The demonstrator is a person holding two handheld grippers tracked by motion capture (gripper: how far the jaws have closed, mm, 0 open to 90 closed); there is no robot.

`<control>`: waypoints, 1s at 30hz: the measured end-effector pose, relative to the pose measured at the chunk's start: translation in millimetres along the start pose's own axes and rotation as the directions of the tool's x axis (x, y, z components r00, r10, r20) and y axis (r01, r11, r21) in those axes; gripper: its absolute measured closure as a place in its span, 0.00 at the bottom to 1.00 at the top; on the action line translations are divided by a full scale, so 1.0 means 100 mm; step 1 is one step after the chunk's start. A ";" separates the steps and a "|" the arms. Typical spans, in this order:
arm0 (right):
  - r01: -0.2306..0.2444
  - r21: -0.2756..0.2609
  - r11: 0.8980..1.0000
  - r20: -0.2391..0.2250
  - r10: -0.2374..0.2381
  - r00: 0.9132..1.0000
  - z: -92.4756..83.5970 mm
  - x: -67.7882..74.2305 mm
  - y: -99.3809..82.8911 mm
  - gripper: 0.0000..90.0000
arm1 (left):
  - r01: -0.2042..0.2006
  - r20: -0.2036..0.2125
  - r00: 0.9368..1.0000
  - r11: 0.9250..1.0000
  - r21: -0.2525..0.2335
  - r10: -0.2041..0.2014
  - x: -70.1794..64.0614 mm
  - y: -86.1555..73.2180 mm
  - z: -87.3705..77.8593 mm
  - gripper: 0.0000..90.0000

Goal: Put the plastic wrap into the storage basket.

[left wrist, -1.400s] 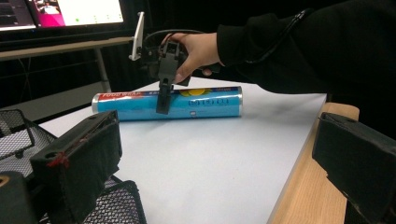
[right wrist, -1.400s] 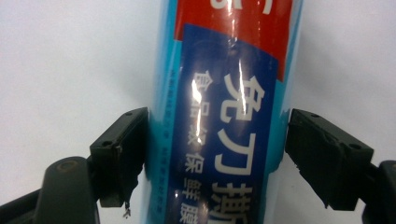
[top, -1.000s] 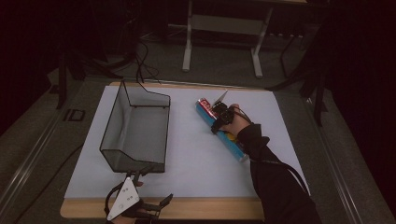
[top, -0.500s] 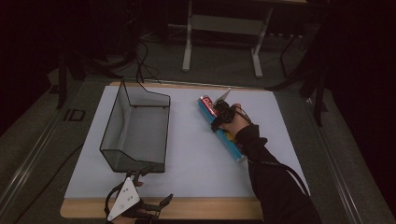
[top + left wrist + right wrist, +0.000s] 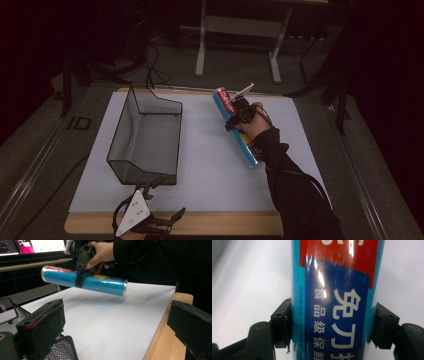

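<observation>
Table [image 5: 300, 150]: 1, white sheet over a wooden top; wood edge bare at the near side.
Wire basket [image 5: 145, 137]: 1, black mesh, open top, on the left half of the sheet; nothing seen inside.
Tube [image 5: 235, 127]: 1, long blue cylinder with a red band and metal end caps, on the right half, well apart from the basket. In the left gripper view [image 5: 85, 281] it hangs clear above the sheet, tilted.
Handling, tube: judged stiff and light; the glossy wrap looks slippery, and the round wall could roll in the pads. Best hold is across the body near mid-length, square to its axis.
Right gripper [image 5: 239, 114]: 1, jaws clamped on both sides of the tube [image 5: 334, 315].
Left gripper [image 5: 150, 222]: 1, at the near table edge beside the basket; jaws spread wide, holding nothing [image 5: 112, 332].
</observation>
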State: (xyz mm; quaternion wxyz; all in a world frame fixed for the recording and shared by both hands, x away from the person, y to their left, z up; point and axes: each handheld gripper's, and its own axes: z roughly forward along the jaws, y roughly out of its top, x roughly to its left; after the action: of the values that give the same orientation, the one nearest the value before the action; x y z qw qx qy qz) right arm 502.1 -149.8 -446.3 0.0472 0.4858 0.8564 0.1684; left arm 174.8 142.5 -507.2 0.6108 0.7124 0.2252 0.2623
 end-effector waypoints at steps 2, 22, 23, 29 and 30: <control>-0.003 -0.022 1.000 -0.008 0.003 1.000 -0.07 0.03 0.03 0.35 | -0.002 -0.002 1.000 1.000 -0.005 0.002 0.00 0.00 0.00 0.02; -0.039 -0.190 0.981 -0.037 0.033 0.999 -0.56 0.48 0.32 0.35 | -0.001 0.000 1.000 1.000 -0.013 0.001 0.00 0.00 -0.01 0.02; -0.042 -0.199 0.979 -0.037 0.035 0.999 -0.57 0.51 0.33 0.35 | 0.002 0.000 1.000 1.000 -0.017 -0.002 0.00 0.00 -0.02 0.02; -0.054 -0.246 0.968 -0.077 0.036 0.996 -0.67 0.68 0.42 0.35 | -0.001 -0.001 1.000 1.000 -0.017 0.001 0.01 0.00 -0.01 0.02; -0.055 -0.250 0.967 -0.089 0.034 0.995 -0.67 0.70 0.43 0.35 | -0.002 -0.002 1.000 1.000 -0.018 0.002 0.01 0.00 -0.01 0.02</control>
State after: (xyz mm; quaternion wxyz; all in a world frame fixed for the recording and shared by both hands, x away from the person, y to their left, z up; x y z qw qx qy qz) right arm 484.1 -87.0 -362.9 0.0686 0.4873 0.8182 0.2974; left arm 174.3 143.8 -506.6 0.6167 0.7067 0.2228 0.2658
